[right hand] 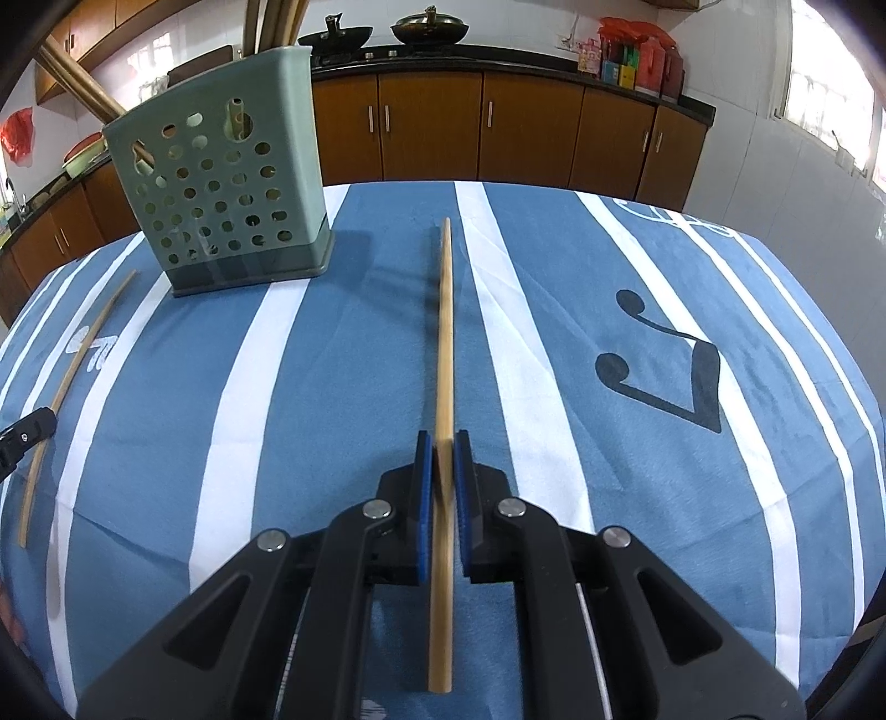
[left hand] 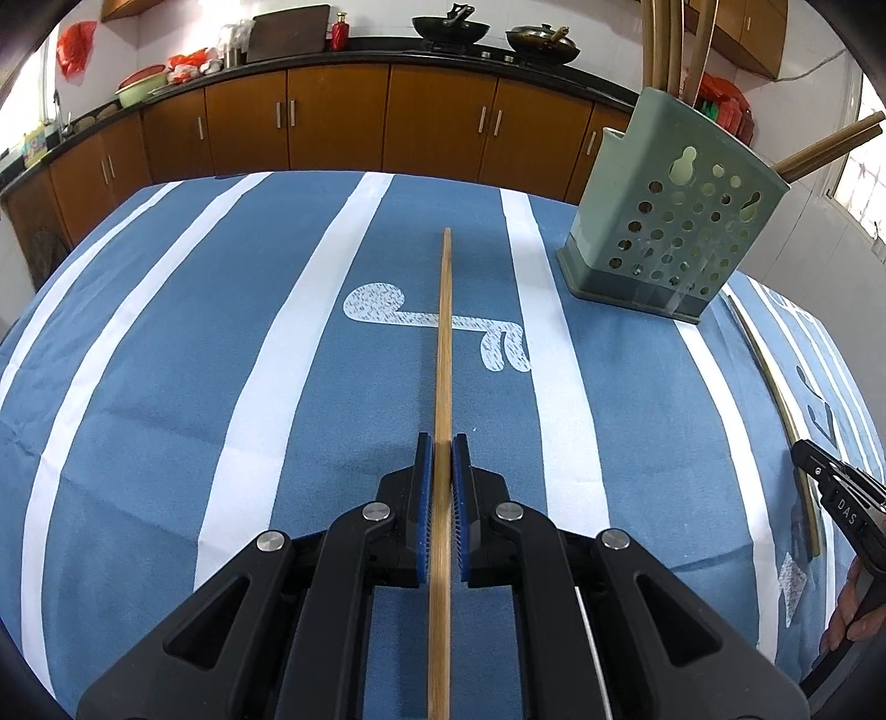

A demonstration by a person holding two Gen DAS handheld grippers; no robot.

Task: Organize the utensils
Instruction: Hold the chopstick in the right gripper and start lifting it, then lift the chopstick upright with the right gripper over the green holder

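Note:
My left gripper [left hand: 442, 443] is shut on a wooden chopstick [left hand: 443, 343] that points straight ahead over the blue striped tablecloth. My right gripper [right hand: 443, 440] is shut on a second wooden chopstick [right hand: 444, 332], also pointing ahead. The green perforated utensil holder [left hand: 673, 221] stands ahead to the right in the left wrist view, with several chopsticks in it; in the right wrist view the holder [right hand: 221, 188] is ahead to the left. Each view shows the other gripper's chopstick at its edge: one [left hand: 775, 399] on the right, one [right hand: 66, 382] on the left.
The table carries a blue cloth with white stripes [left hand: 277, 360] and note motifs [right hand: 664, 376]. Brown kitchen cabinets [left hand: 387, 122] and a dark counter with woks [left hand: 451, 27] run behind the table. A tiled floor [right hand: 803, 183] lies to the right.

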